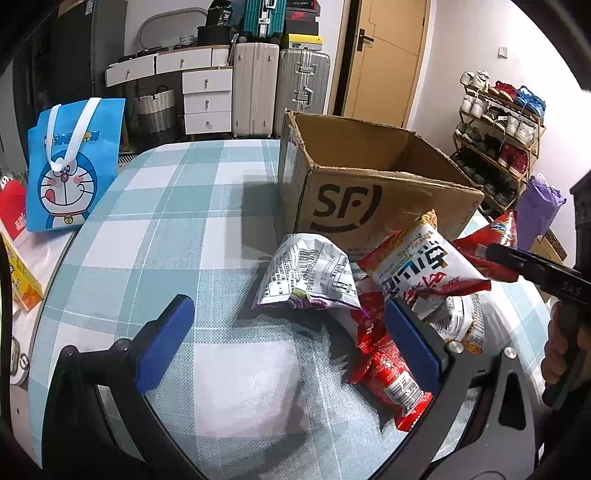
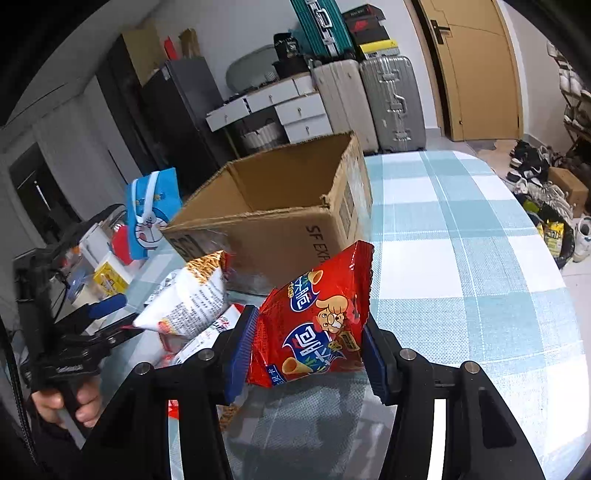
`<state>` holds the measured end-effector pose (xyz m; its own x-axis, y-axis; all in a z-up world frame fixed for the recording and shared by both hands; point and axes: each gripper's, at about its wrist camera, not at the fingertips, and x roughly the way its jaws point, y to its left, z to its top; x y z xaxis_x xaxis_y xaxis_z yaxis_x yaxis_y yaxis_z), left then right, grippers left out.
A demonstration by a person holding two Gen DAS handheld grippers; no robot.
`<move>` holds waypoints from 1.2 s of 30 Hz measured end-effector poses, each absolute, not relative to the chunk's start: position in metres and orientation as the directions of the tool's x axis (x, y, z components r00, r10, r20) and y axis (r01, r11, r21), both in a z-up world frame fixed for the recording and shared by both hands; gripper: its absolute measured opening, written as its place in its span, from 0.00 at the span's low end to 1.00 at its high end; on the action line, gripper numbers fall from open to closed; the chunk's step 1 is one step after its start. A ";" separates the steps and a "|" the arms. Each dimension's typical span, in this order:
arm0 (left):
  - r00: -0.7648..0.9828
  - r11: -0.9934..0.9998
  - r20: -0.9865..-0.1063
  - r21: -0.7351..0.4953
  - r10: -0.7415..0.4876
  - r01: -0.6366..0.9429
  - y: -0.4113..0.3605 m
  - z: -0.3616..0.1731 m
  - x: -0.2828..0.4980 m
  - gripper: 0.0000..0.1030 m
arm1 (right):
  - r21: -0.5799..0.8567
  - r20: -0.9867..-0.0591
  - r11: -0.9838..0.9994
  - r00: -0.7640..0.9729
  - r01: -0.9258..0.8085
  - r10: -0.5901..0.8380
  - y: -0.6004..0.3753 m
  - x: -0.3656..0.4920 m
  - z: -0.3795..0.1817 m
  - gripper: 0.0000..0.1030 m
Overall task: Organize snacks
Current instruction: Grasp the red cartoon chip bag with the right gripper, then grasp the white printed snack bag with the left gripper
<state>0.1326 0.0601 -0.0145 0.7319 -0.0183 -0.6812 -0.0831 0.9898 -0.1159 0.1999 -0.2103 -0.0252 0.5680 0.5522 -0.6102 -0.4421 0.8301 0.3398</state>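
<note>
While the right tongs (image 2: 306, 350) clamp the red bag (image 2: 314, 317) clear of the table (image 2: 461, 258), the box (image 2: 280, 221) sits just ahead, mouth up; the left tongs (image 1: 288, 343) gape empty beside the remaining snacks (image 1: 310, 277).

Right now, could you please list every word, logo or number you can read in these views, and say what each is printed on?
"SF": logo on the cardboard box.
"SF EXP", cut off: the box's side, right wrist view.
"DORAEMON", partly covered by a handle: blue tote bag.
"36": black item atop the drawers.
Chinese characters on the red snack bag: large, not transcribed.
White packets' fine print: too small.
</note>
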 end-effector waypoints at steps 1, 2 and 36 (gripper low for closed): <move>0.729 0.989 -0.684 -0.120 -0.021 -0.084 0.060 -0.016 0.134 1.00 | 0.334 -0.604 0.833 0.578 -0.442 0.549 -0.212 0.198 -0.024 0.52; 0.722 0.988 -0.692 -0.121 -0.016 -0.095 0.060 -0.017 0.138 1.00 | 0.332 -0.603 0.830 0.577 -0.447 0.552 -0.213 0.196 -0.024 0.52; 0.695 0.968 -0.711 -0.235 -0.108 -0.090 0.073 -0.051 0.164 0.46 | 0.334 -0.616 0.822 0.552 -0.462 0.561 -0.217 0.193 -0.024 0.52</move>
